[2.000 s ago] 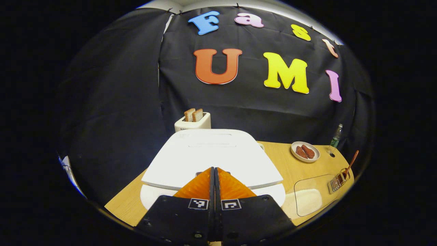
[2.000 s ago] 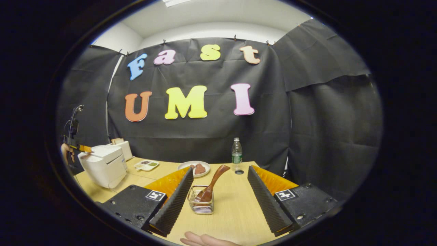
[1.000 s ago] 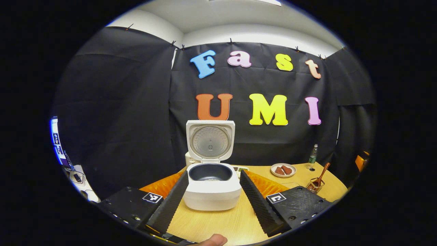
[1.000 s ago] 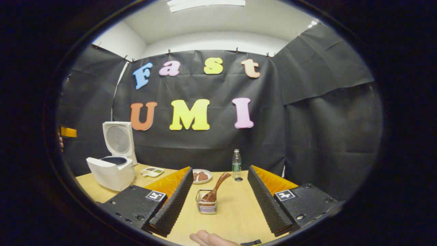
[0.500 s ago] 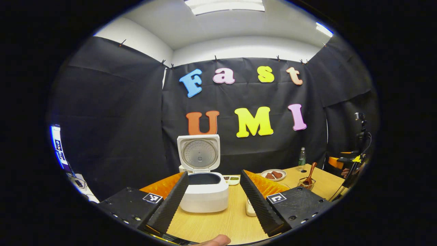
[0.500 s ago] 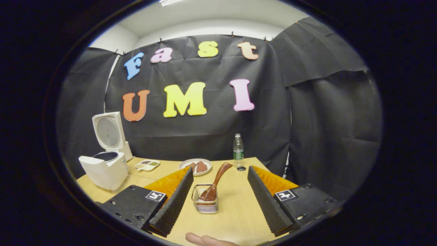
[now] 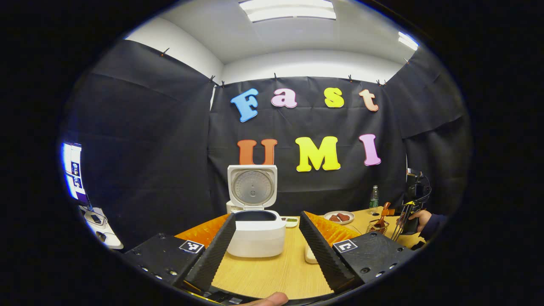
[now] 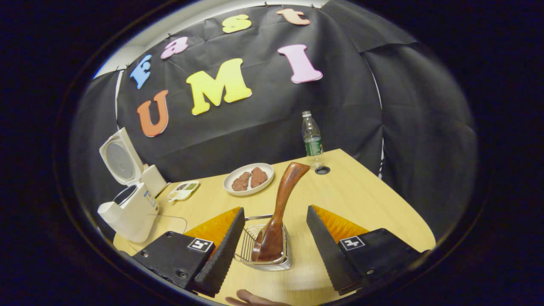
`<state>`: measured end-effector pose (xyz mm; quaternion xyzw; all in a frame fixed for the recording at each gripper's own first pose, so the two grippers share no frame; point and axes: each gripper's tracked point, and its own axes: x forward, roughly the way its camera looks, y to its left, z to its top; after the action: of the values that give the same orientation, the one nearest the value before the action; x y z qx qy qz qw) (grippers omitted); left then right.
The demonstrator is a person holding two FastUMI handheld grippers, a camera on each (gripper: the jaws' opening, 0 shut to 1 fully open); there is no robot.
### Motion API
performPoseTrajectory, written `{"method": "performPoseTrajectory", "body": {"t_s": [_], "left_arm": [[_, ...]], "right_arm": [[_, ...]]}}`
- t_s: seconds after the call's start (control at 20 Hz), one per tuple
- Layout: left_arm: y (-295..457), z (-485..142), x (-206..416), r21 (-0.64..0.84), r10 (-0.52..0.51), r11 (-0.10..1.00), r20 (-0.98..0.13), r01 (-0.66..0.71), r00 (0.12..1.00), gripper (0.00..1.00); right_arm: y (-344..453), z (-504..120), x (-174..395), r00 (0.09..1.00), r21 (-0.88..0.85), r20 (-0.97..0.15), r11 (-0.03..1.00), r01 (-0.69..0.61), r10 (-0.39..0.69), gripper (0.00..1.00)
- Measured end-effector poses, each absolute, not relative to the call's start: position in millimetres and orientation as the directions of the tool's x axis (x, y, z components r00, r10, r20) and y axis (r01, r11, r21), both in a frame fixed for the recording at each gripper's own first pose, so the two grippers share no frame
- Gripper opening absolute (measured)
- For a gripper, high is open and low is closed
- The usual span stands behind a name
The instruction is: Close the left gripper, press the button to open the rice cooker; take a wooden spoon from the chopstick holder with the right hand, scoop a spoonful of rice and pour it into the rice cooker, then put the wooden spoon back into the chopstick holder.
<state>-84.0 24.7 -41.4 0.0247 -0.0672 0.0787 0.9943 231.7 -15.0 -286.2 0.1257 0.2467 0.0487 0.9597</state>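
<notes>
The white rice cooker (image 7: 256,238) stands on the wooden table with its lid (image 7: 252,188) raised and the dark pot showing. My left gripper (image 7: 267,216) is open, held back from the cooker, which sits framed between its fingers. A brown wooden spoon (image 8: 285,197) stands bowl-down in the wire chopstick holder (image 8: 265,254). My right gripper (image 8: 275,209) is open, close over the holder, with the spoon's handle rising between its fingers, untouched. In the left gripper view, the right gripper (image 7: 409,209) and the hand on it hover by the spoon (image 7: 384,211). The cooker (image 8: 127,210) shows at left.
A plate of meat (image 8: 249,178), a water bottle (image 8: 312,138) and a small sauce dish (image 8: 182,191) sit toward the back of the table (image 8: 365,199). A white toaster (image 8: 154,178) stands behind the cooker. A pale container (image 7: 309,255) peeks from behind my left gripper's right finger.
The left gripper pressed the cooker shut-fingered, the lid sprang up, then it pulled back and opened. The right gripper has dropped and tilted toward the holder, bringing the spoon between its fingers.
</notes>
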Motion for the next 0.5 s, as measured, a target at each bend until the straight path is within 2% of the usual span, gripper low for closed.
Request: {"method": "performPoseTrajectory", "body": {"t_s": [0.05, 0.1, 0.25, 0.3, 0.35, 0.4, 0.45, 0.5], "left_arm": [[24, -44, -83, 0.043, 0.144, 0.988, 0.133, -0.151, 0.981, 0.94], [23, -48, -82, 0.044, 0.139, 0.988, 0.126, -0.146, 0.982, 0.94], [32, -52, -79, 0.051, 0.145, 0.987, 0.111, -0.151, 0.983, 0.95], [32, -53, -79, 0.052, 0.145, 0.987, 0.106, -0.151, 0.984, 0.95], [30, -56, -77, 0.054, 0.141, 0.988, 0.102, -0.147, 0.985, 0.95], [27, -60, -75, 0.059, 0.131, 0.989, 0.093, -0.137, 0.987, 0.95], [25, -61, -74, 0.066, 0.125, 0.989, 0.085, -0.130, 0.989, 0.94], [22, -63, -72, 0.078, 0.120, 0.989, 0.079, -0.126, 0.990, 0.95]], "right_arm": [[-15, -294, 242, 0.867, 0.281, -0.475, 0.960, -0.011, 0.149, 0.86], [-19, -299, 252, 0.867, 0.291, -0.479, 0.957, 0.007, 0.139, 0.91], [-16, -307, 275, 0.867, 0.346, -0.473, 0.938, 0.022, 0.155, 0.87], [-14, -312, 283, 0.862, 0.357, -0.480, 0.934, 0.021, 0.164, 0.77], [-12, -321, 286, 0.852, 0.351, -0.498, 0.936, 0.023, 0.165, 0.63], [-13, -329, 289, 0.841, 0.333, -0.519, 0.942, 0.033, 0.153, 0.61], [-11, -333, 289, 0.836, 0.336, -0.526, 0.941, 0.036, 0.156, 0.45], [-7, -330, 289, 0.834, 0.359, -0.524, 0.933, 0.030, 0.175, 0.39]]}}
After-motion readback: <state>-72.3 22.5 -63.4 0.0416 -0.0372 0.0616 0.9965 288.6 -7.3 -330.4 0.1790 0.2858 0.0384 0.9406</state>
